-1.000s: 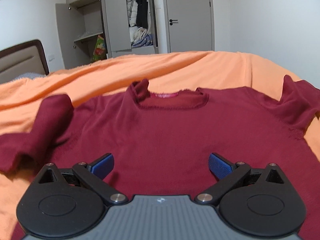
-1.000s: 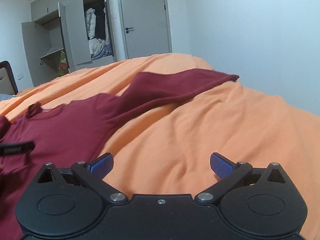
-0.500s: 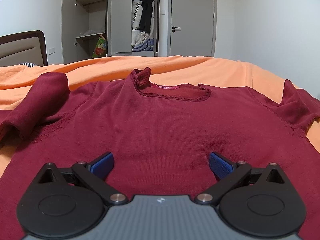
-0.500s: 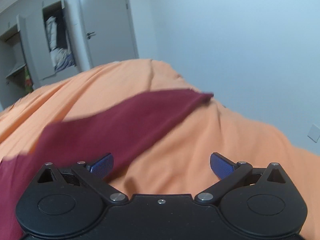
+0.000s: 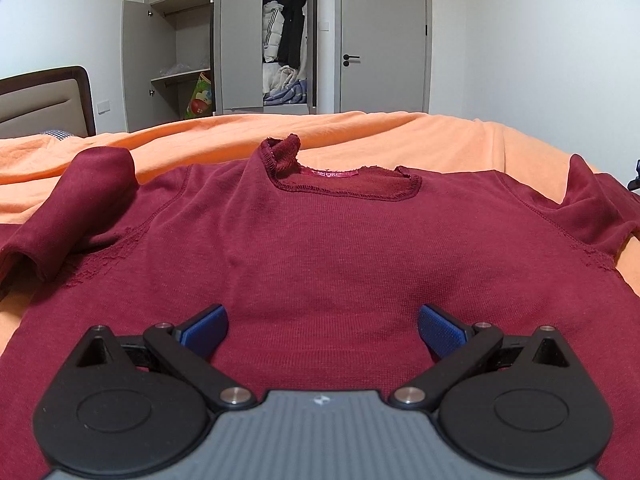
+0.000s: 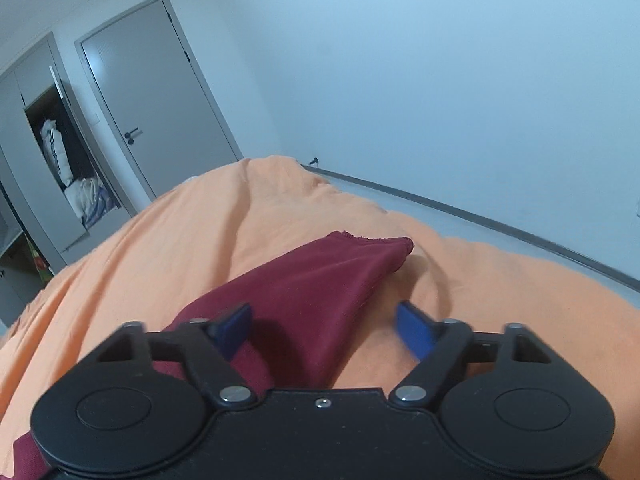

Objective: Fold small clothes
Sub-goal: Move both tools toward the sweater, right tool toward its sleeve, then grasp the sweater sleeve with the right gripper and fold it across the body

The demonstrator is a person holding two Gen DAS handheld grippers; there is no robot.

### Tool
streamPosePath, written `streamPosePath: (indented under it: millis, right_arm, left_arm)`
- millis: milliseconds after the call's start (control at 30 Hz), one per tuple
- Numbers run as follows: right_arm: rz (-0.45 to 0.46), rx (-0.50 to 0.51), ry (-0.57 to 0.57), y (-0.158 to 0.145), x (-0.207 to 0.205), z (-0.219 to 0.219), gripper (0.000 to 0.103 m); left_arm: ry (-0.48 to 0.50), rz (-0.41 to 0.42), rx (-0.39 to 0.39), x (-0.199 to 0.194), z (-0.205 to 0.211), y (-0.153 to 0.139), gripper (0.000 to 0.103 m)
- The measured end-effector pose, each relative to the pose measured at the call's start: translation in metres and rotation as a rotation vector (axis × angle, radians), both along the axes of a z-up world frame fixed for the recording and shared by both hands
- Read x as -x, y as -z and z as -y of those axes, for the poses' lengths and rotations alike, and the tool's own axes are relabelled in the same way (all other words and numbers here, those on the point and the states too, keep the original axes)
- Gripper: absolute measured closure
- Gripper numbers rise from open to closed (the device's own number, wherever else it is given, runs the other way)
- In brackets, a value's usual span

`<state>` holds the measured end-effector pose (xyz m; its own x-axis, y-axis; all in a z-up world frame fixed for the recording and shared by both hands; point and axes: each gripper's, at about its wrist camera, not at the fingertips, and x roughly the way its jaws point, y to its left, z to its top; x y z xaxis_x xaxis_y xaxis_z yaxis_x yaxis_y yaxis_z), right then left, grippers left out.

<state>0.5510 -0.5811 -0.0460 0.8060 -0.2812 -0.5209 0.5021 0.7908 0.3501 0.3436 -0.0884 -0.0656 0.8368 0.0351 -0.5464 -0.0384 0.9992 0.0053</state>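
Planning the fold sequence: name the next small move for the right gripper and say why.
Probably close the right gripper on the sleeve. Its jaws are open with the sleeve running between them, stretched out over the orange cover, unfolded. The left gripper is open over the sweater's body.

Dark red knit sweater (image 5: 320, 240) lies flat, front up, on orange bedding. Collar curled up at one side; one sleeve (image 6: 320, 280) extends straight, the other is bunched.
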Motion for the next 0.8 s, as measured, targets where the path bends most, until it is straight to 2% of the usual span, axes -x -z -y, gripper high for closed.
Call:
streamPosePath:
  millis: [33,67,100,133,200,233,300,433,600,667,733,800]
  right_arm:
    - [0.003,0.006,0.000,-0.001,0.000,-0.001,0.032]
    - [0.007,0.013,-0.001,-0.002,0.001,-0.003,0.048]
    - [0.003,0.017,-0.004,-0.003,-0.001,-0.004,0.059]
    - [-0.005,0.020,-0.005,-0.004,-0.003,-0.005,0.064]
    - [-0.016,0.034,-0.005,-0.007,-0.003,-0.008,0.088]
    - [-0.019,0.041,-0.006,-0.009,-0.003,-0.010,0.093]
    - [-0.015,0.047,-0.012,-0.012,0.001,-0.012,0.096]
    - [0.016,0.083,-0.026,-0.026,0.012,-0.018,0.097]
    - [0.064,0.152,-0.050,-0.058,0.024,-0.027,0.097]
    - [0.089,0.194,-0.065,-0.077,0.030,-0.034,0.097]
    - [0.116,0.239,-0.085,-0.096,0.037,-0.041,0.097]
    - [0.133,0.287,-0.092,-0.110,0.043,-0.049,0.097]
  left_arm:
    - [0.000,0.000,-0.001,0.000,0.000,0.000,0.000]
    - [0.000,0.001,-0.002,0.000,0.001,0.000,0.000]
    - [-0.001,0.001,-0.003,0.000,0.001,0.001,0.000]
    - [-0.001,0.002,-0.004,0.000,0.001,0.001,0.000]
    - [-0.001,0.002,-0.004,0.000,0.001,0.001,0.000]
    - [-0.001,0.002,-0.003,0.000,0.001,0.001,0.000]
    - [-0.001,0.002,-0.004,0.000,0.001,0.001,0.000]
    - [-0.001,0.003,-0.002,0.000,0.001,0.001,0.000]
    - [0.005,-0.005,0.017,-0.001,-0.002,-0.003,0.000]
    - [0.016,-0.007,0.065,-0.001,-0.009,-0.016,0.000]
    - [0.035,0.053,0.132,0.004,-0.019,-0.036,0.000]
    - [0.030,0.071,0.154,0.003,-0.024,-0.057,0.000]
